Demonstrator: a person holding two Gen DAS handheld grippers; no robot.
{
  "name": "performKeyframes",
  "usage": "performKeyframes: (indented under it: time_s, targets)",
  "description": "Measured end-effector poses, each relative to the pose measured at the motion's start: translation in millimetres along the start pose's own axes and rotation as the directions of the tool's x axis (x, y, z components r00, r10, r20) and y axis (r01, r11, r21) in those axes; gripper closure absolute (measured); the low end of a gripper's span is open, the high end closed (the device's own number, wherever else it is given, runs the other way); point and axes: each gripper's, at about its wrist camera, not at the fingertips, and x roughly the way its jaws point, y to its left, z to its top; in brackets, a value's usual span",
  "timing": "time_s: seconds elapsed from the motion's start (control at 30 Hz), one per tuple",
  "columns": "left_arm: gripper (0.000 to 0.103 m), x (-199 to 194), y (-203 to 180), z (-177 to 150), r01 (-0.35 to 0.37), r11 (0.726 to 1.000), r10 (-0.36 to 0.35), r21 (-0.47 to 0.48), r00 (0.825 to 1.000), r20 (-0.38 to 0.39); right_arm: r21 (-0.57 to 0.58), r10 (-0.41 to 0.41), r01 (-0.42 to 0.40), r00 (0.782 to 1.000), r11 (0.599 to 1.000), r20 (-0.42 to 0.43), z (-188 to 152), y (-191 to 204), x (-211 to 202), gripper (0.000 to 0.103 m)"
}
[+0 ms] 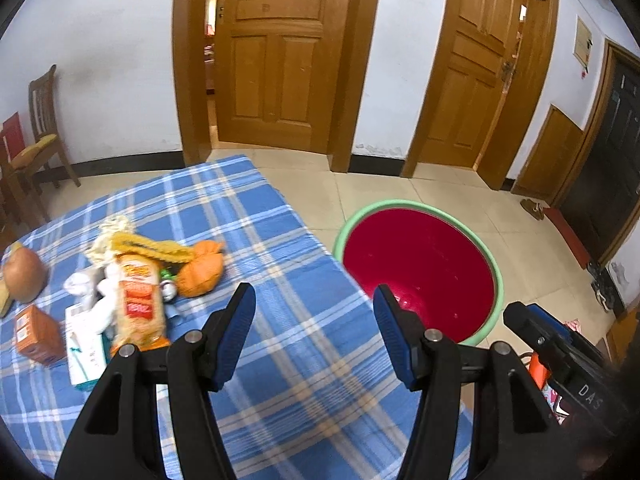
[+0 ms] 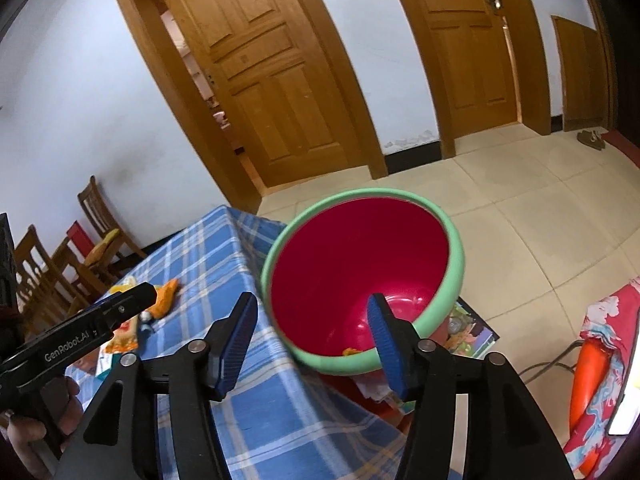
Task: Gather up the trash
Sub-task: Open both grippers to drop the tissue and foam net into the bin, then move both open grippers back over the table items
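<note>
Beside the plaid table (image 1: 280, 240) | red bin (image 2: 360, 264) upright, mouth up — orange scrap (image 2: 352, 351) at bottom | snack bag (image 1: 138, 304) lengthwise toward camera | left gripper (image 1: 314, 306) released, empty | right gripper (image 2: 312, 314) released — empty

A desk (image 1: 280, 264) with litter on it, and a bin (image 1: 420, 216) on the floor just past the desk's right edge.

The litter sits in a cluster on the desk's left part: a snack bag (image 1: 138, 304), a small box (image 1: 38, 334) to its left, a crumpled wrapper (image 1: 202, 268) to its right. One scrap (image 2: 352, 351) lies in the bin. Chairs (image 1: 44, 120) stand behind the desk at left; two doors (image 1: 276, 52) line the far wall.
</note>
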Motion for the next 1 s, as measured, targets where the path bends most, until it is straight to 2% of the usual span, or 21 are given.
performKeyframes:
  time_s: [0.43,1.0]
  targets:
    - [0.042,-41.2,40.7,-12.8,-0.067,0.995,0.07,-0.072,0.996,0.047,-0.057,0.076,-0.076,0.997,0.995,-0.012,-14.1,43.0,-11.2,0.035]
    - [0.042,-83.1,108.8,-42.1,-0.156,0.969,0.173,-0.19,0.982,0.075,-0.111,0.11,-0.113,0.993,0.987,-0.038,-35.7,88.4,-15.0,0.028]
